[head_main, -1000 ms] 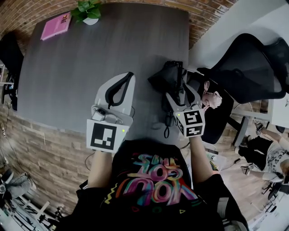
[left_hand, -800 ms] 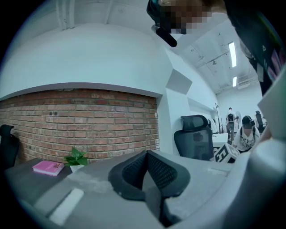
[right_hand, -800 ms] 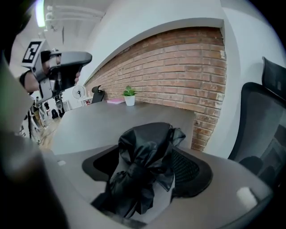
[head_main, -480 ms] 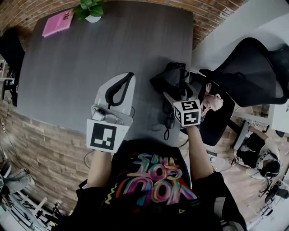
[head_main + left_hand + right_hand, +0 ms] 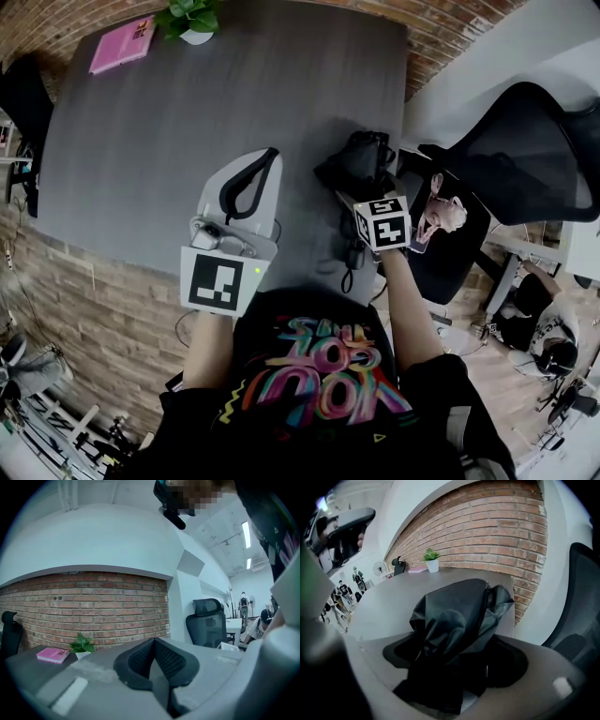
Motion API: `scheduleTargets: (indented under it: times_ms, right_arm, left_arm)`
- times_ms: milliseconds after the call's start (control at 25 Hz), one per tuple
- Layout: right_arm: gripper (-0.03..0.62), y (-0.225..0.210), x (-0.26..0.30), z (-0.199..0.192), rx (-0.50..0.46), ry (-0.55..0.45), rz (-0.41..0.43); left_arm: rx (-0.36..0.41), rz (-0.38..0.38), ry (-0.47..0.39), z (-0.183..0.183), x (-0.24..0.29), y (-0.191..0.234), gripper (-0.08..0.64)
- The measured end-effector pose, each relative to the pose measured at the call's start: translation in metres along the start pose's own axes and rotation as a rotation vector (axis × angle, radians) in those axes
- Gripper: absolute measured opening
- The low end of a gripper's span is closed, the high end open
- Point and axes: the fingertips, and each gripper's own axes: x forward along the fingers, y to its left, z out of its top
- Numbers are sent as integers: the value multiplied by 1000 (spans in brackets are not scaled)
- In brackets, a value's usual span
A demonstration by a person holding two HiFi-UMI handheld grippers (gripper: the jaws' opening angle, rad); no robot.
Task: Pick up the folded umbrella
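My right gripper (image 5: 454,674), its jaws just opening wide, straddles the folded umbrella (image 5: 457,613) at the desk's (image 5: 187,122) right edge; I should close around its firm core, not loose fabric.

A dark grey table (image 5: 187,122) with rounded corners fills the upper middle of the head view. At its far corner, in the upper left of the frame, a pink book (image 5: 120,45) lies flat. Just to the right of it a small potted plant (image 5: 191,21) stands in a white pot. Well apart from these, right of the frame's centre and close to the table's right edge, lies a black folded umbrella (image 5: 361,161) with its fabric loosely bunched.
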Motion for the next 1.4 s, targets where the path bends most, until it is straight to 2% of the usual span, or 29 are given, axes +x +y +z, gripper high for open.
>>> scheduleTargets:
  times_ms: [280,520,800,960,1400]
  right_arm:
    - [425,2,7,-4,7,44,37]
    - [387,1,7,-4,23,43,24]
    - [334,-1,0,-2,92,30,27]
    - [310,2,-7,-1,145,2,41]
    - [295,19,-41,17,158,-115,54]
  left_arm:
    - [1,-5,-3,3,3,-2,2]
    - [1,-3,-12,5,-1,-5,2]
    - [2,5,-26,11,-8,-7,2]
    - [2,11,-29,11,-13,-6,2]
    - [6,10,-62,19,-24,-10,2]
